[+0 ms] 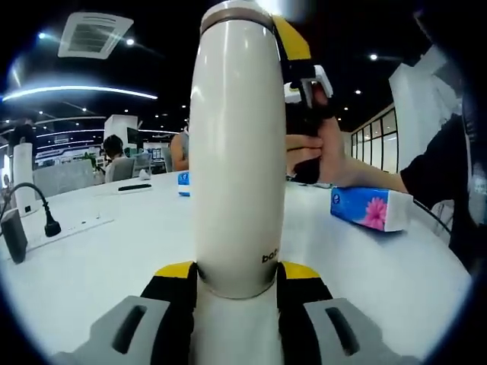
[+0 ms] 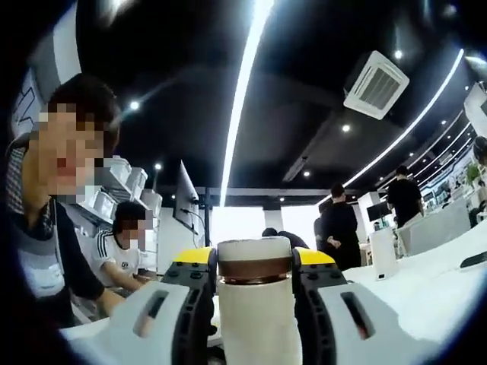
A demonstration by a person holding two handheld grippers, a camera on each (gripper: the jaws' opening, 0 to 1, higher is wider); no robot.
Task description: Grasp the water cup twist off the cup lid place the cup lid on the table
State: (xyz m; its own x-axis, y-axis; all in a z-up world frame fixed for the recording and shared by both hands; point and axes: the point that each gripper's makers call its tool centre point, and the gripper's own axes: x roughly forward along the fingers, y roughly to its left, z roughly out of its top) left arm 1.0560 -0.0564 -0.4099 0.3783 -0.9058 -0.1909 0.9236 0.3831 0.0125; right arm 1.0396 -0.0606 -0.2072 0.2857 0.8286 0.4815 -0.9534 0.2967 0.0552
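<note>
The water cup [image 1: 237, 152], a tall cream bottle, stood upright at the centre of the left gripper view, the left gripper [image 1: 237, 277] clamped on its base just above the white bench [image 1: 91, 258]. At 12 o'clock the right gripper [image 2: 255, 285] had its fingers [image 2: 199, 266] closed on the cup lid [image 2: 255, 262]. If the lower grip was loose, the body might turn with the lid, or the lid might slip. The lid's top was cut off and its thread hidden. A tissue box [image 1: 371, 207] lay at 3 o'clock.

Water cup [image 1: 236, 152] glossy cream, smooth; table [image 1: 114, 251] glossy white.
</note>
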